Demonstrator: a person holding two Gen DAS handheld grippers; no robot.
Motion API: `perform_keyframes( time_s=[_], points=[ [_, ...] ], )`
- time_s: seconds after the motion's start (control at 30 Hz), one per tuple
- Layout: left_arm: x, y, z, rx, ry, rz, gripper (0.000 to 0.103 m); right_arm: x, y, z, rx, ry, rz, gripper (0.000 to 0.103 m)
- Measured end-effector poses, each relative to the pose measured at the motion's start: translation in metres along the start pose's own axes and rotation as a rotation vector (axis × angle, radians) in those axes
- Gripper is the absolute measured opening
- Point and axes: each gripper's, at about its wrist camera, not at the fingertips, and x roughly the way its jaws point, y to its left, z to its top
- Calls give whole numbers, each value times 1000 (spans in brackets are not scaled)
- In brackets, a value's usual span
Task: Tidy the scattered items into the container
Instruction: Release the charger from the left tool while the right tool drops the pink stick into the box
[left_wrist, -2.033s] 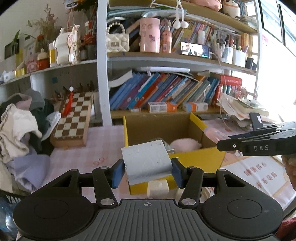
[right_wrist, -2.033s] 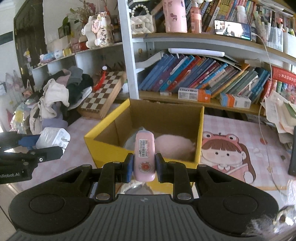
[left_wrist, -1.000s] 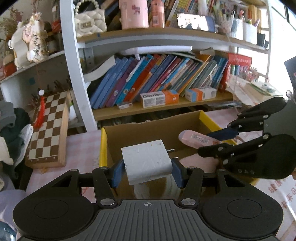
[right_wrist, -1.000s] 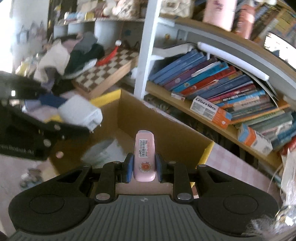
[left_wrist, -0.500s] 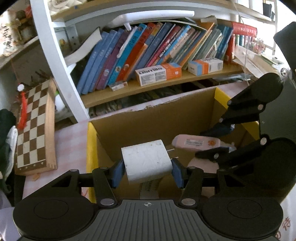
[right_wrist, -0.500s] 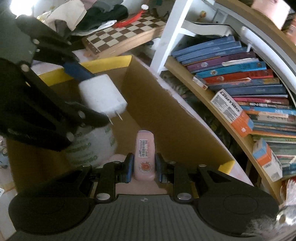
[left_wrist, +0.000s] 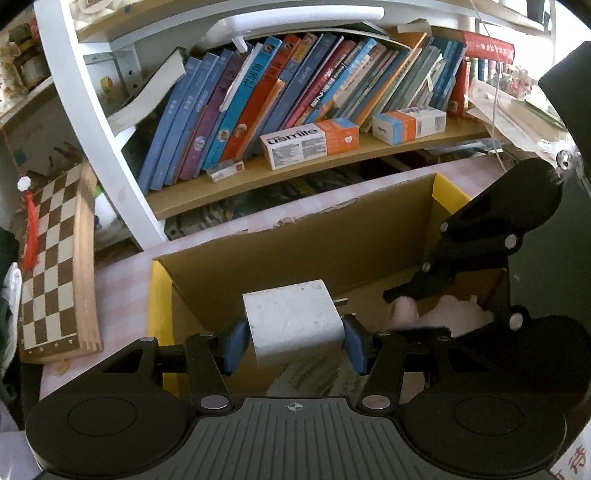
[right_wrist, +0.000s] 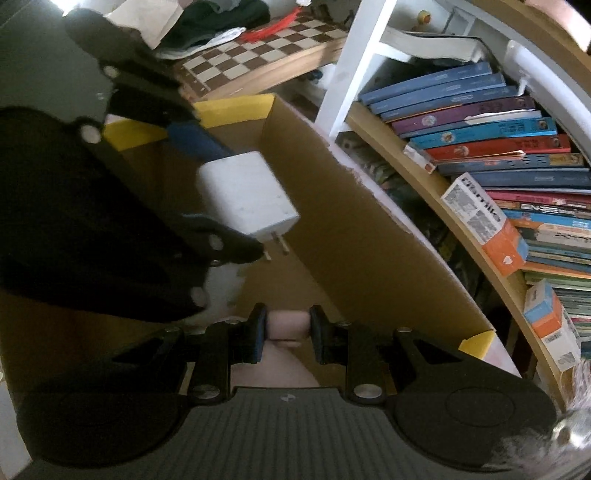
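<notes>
The white charger (left_wrist: 293, 318) sits pinched between the blue pads of the left gripper (left_wrist: 293, 345), held above the open box (left_wrist: 332, 236), its two prongs pointing toward the brown back wall; in the right wrist view the charger (right_wrist: 245, 197) hangs over the box interior, prongs aimed down and right. The pink tube (right_wrist: 287, 325) is clamped by the right gripper (right_wrist: 287, 334), low inside the box (right_wrist: 369, 236); only its end shows. A fluffy pink thing (left_wrist: 458, 315) lies on the box floor beside the right gripper (left_wrist: 406, 295); a chessboard (left_wrist: 55, 266) leans left of the box; books (left_wrist: 295, 92) fill the shelf behind.
</notes>
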Motion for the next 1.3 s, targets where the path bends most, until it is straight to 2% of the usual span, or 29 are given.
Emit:
perform_keyframes(
  time_s=[0.2,0.4,0.5,0.57,0.77,0.83,0.93,1.13,1.3],
  points=[
    [8,-11,0,36,26,2,49,5,3,0,-19,36,33,24],
    [8,-5,1,4,38,-10,54,6,6,1,-40,48,46,27],
    [3,-3,1,-5,17,8,59,5,7,1,-39,40,46,36],
    [-2,-2,2,-15,-2,18,64,2,7,1,-44,26,53,52],
    [-25,-3,0,-36,-79,19,72,-8,5,-2,-5,-15,103,55],
    [-31,-3,-1,-36,-92,23,74,-12,7,-2,22,-23,108,60],
    [-40,-2,-5,-47,-115,29,74,-23,10,-1,45,-46,92,67],
    [-70,2,-17,-63,-176,27,75,-49,13,-4,134,-97,-7,67],
    [-107,9,-29,-92,-254,13,78,-88,25,-7,212,-176,-75,67]
  ],
)
